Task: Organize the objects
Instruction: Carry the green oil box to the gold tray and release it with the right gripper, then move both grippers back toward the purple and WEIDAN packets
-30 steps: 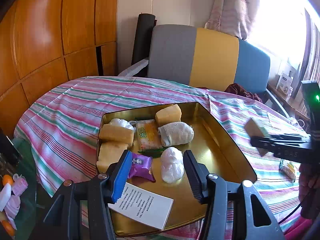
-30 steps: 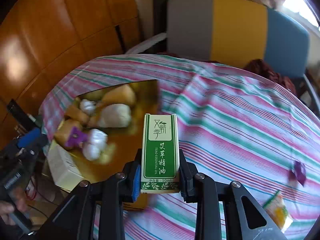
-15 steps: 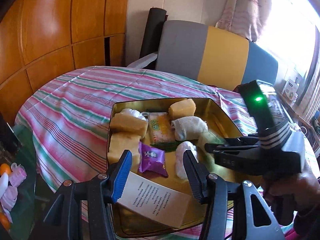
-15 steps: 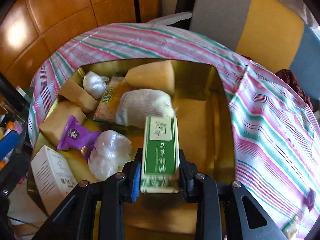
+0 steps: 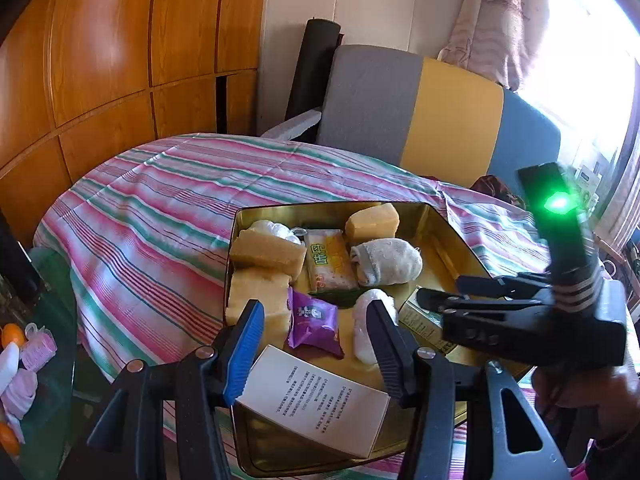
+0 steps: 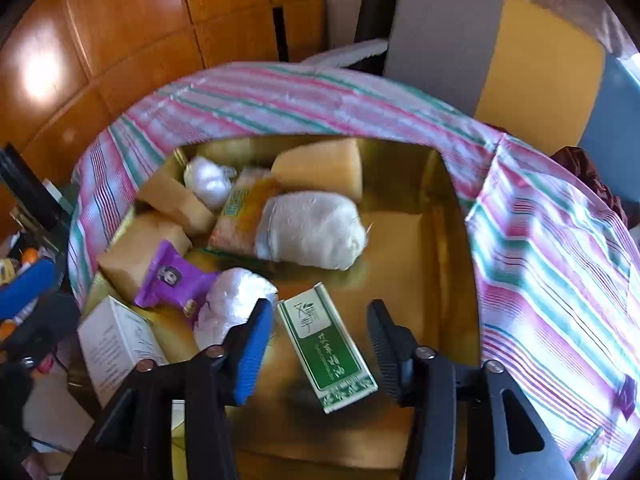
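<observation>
A gold tin tray [image 6: 452, 240] [image 5: 444, 224] on the striped tablecloth holds yellow sponge blocks [image 6: 320, 164], a rolled white sock [image 6: 310, 234], a purple snack packet [image 6: 170, 278], white plastic bundles [image 6: 236, 302] and a white box [image 6: 116, 344]. A green-and-white oil box [image 6: 326, 344] lies loose and tilted in the tray between my right gripper's [image 6: 320, 342] open jaws. My left gripper [image 5: 316, 344] is open and empty above the tray's near edge, over the white box [image 5: 316, 396]. The right gripper also shows in the left wrist view [image 5: 440, 292].
A grey, yellow and blue sofa [image 5: 416, 112] stands behind the table. Wooden panelling [image 5: 100, 48] is on the left. Small packets [image 6: 626, 396] lie on the cloth at the right. A glass side table [image 5: 24, 356] with small items is at far left.
My right gripper carried the green box from over the cloth to over the tray, then opened. The box has dropped onto the tray floor and tilted. The left gripper stayed open.
</observation>
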Demonstrator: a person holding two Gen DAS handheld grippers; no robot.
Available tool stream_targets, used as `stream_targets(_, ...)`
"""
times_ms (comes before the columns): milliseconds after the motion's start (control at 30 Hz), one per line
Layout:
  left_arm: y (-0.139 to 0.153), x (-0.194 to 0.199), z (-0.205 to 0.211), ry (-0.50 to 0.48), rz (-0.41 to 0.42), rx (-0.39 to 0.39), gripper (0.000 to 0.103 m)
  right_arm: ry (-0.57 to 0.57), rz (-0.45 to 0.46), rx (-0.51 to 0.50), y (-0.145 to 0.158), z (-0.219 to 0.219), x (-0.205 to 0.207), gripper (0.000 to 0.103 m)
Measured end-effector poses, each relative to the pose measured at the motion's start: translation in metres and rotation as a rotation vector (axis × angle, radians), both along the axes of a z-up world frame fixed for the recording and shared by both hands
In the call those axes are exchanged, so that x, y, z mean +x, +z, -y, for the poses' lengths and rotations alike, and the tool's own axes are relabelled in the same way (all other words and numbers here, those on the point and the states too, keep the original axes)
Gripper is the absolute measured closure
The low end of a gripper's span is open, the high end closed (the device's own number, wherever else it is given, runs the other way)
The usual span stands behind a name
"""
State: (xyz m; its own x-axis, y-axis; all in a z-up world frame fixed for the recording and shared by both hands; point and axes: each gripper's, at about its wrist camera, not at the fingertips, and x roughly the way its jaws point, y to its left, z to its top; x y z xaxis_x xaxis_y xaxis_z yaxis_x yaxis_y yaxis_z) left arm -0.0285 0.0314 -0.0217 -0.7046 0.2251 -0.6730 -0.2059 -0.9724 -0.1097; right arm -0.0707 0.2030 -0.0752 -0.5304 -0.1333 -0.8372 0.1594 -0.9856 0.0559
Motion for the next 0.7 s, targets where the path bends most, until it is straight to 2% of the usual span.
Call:
stream_targets(400,0.012,0.011,-0.012,-0.035,-0.036,-0.012,0.049,-0.086,-0.103,-0.033,0.037,-0.047,0.041,0.037)
stream_targets(700,0.016,0.017,-0.03,-0.087,-0.047,-0.029,0.049,-0.248,-0.103,-0.007,0.042,-0.141,0.08,0.03)
